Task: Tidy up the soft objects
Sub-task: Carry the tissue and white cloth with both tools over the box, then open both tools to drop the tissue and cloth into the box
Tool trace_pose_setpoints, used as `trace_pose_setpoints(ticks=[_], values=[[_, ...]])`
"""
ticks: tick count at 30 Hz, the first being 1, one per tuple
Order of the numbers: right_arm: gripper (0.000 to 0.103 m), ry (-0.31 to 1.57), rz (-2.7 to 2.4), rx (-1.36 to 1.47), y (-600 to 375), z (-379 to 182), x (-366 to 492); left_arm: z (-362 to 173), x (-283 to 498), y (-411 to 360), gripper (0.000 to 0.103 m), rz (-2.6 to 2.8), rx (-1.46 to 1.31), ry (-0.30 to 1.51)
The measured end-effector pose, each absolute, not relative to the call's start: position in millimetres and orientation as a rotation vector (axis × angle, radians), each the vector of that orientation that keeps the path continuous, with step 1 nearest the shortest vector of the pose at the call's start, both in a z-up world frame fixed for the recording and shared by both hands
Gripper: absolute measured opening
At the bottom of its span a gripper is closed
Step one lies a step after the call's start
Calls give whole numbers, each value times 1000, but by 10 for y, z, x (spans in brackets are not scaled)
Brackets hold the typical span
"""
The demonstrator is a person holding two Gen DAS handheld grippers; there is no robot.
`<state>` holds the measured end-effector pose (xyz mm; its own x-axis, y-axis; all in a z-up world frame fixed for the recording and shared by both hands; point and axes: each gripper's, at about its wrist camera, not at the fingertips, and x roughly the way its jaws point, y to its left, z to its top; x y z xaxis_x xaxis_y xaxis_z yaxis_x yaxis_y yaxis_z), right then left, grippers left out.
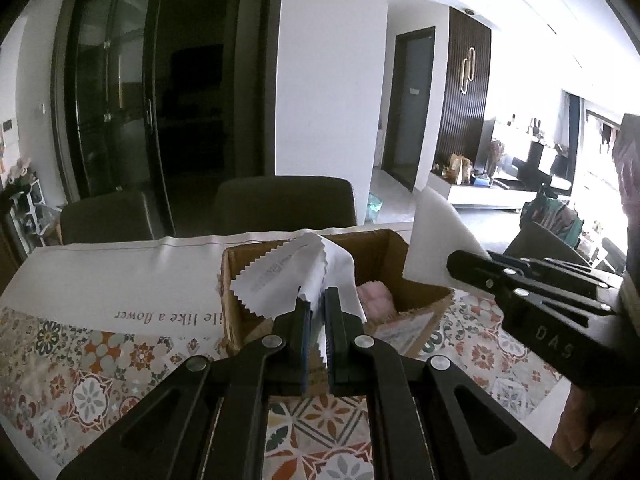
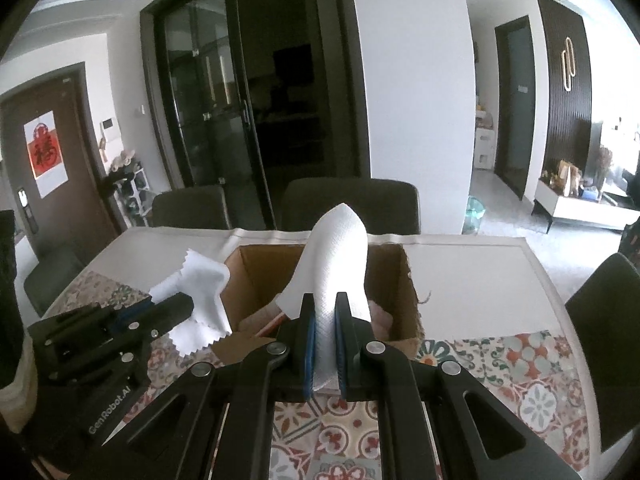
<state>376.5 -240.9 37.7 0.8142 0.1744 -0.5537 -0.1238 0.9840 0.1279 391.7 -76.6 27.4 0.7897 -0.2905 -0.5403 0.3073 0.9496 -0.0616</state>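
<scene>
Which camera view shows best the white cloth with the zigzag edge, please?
The left wrist view shows the zigzag-edged cloth best: it is close and centred, pinched in the left gripper, with printed lines visible. The right wrist view shows the same cloth smaller, at the left, beside the cardboard box.

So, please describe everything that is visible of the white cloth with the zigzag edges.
The white cloth is thin, soft-looking fabric with pinked, sawtooth edges and a line of small grey print too blurred to read. The left gripper holds it with jaws shut on its middle, so it bunches and fans upward, crumpled. It hangs over the near-left corner of the open cardboard box; whether it touches the rim is unclear.
</scene>
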Motion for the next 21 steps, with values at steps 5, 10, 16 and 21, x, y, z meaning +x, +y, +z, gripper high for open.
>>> trace_pose_setpoints(ticks=[5,10,16,21], values=[[10,630,168,96,-2425,238,4006,179,4136,-817,8,-321,33,595],[11,663,165,109,-2463,87,4248,82,4346,-901,8,-320,41,618],[12,692,159,110,-2487,-99,4437,-92,4565,-952,9,-316,51,654],[22,724,153,98,-2472,-230,4517,-196,4614,-943,16,-300,53,670]])
